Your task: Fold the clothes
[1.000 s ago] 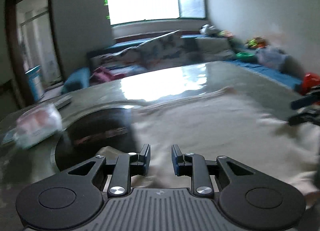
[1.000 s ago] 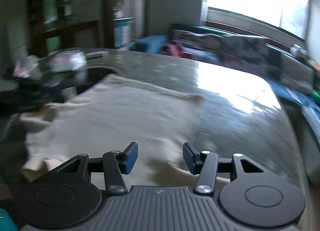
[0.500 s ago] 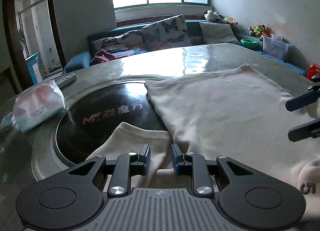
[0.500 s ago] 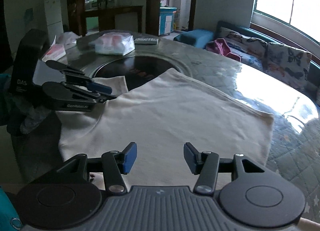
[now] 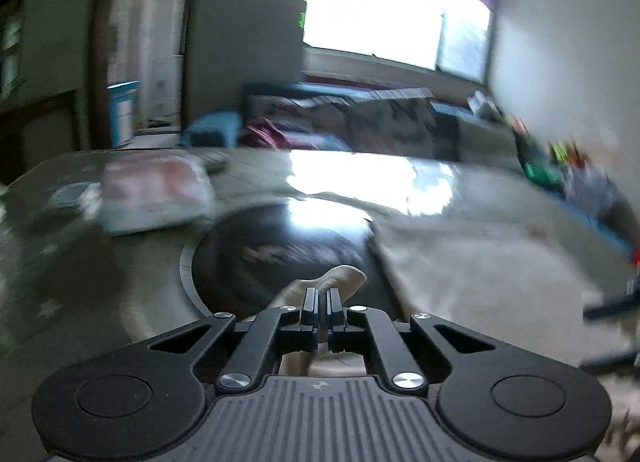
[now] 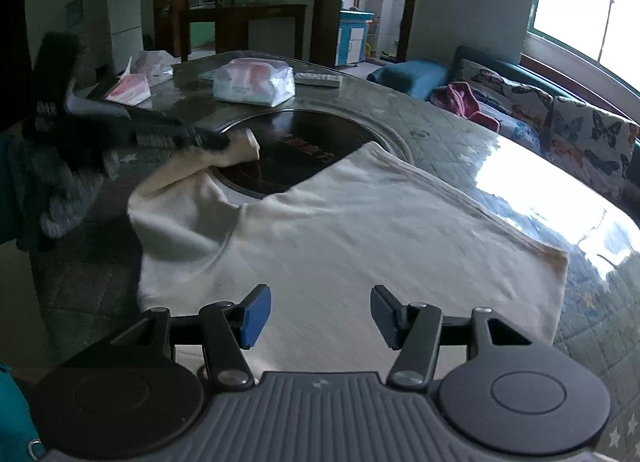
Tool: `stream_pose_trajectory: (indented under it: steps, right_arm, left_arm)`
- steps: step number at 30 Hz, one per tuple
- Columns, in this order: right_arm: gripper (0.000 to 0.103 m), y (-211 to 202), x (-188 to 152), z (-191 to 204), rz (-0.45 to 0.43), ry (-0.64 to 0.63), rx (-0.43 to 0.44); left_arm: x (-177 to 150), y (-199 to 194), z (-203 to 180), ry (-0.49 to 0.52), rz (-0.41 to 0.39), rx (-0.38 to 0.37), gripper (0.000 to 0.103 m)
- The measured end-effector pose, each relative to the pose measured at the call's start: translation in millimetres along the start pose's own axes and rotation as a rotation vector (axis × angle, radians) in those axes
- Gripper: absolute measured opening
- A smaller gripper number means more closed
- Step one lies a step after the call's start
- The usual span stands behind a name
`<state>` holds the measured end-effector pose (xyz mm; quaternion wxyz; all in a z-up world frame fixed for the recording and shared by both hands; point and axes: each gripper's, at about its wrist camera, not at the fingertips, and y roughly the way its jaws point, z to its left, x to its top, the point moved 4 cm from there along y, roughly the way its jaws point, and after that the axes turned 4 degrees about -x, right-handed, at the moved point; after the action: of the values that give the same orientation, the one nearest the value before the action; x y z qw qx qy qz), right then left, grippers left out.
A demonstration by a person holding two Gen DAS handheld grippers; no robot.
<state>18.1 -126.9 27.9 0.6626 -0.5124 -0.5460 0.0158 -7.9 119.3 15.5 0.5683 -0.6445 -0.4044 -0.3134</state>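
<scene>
**Left gripper clamps the sleeve**

The left gripper (image 6: 208, 139), spread half a second ago, now pinches the cream shirt's (image 6: 360, 234) sleeve (image 5: 340, 282), lifted off the bench (image 6: 432, 126). The right gripper (image 6: 320, 312) is opening wider, nothing between its jaws, above the flat shirt.

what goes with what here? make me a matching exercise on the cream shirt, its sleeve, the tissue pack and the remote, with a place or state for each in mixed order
Column one:
1. cream shirt
2. sleeve
3. tissue pack
4. remote

Column two:
A. lifted off the table, pinched in the left gripper
B. lying just right of the tissue pack in the right wrist view
C. spread flat on the table, body beside the dark round plate
D. standing on the table beyond the dark round plate

Pairs: 1-C, 2-A, 3-D, 4-B
</scene>
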Motion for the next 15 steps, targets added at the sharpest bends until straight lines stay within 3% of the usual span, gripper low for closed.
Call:
stream_pose_trajectory:
  steps: [7,12,15]
  right_arm:
    - [0.057,6.6,12.6,19.1,0.0,-0.057,0.043]
    - [0.057,14.2,22.0,38.9,0.001,-0.114,0.094]
    - [0.057,19.1,27.2,51.2,0.001,-0.142,0.125]
  left_arm:
    - [2.6,-49.4,58.5,-0.173,-0.117,0.121,0.004]
    - [-18.7,-53.8,85.9,-0.203,-0.053,0.2,0.004]
    - [-28.7,-55.5,92.6,-0.23,-0.026,0.206,0.005]
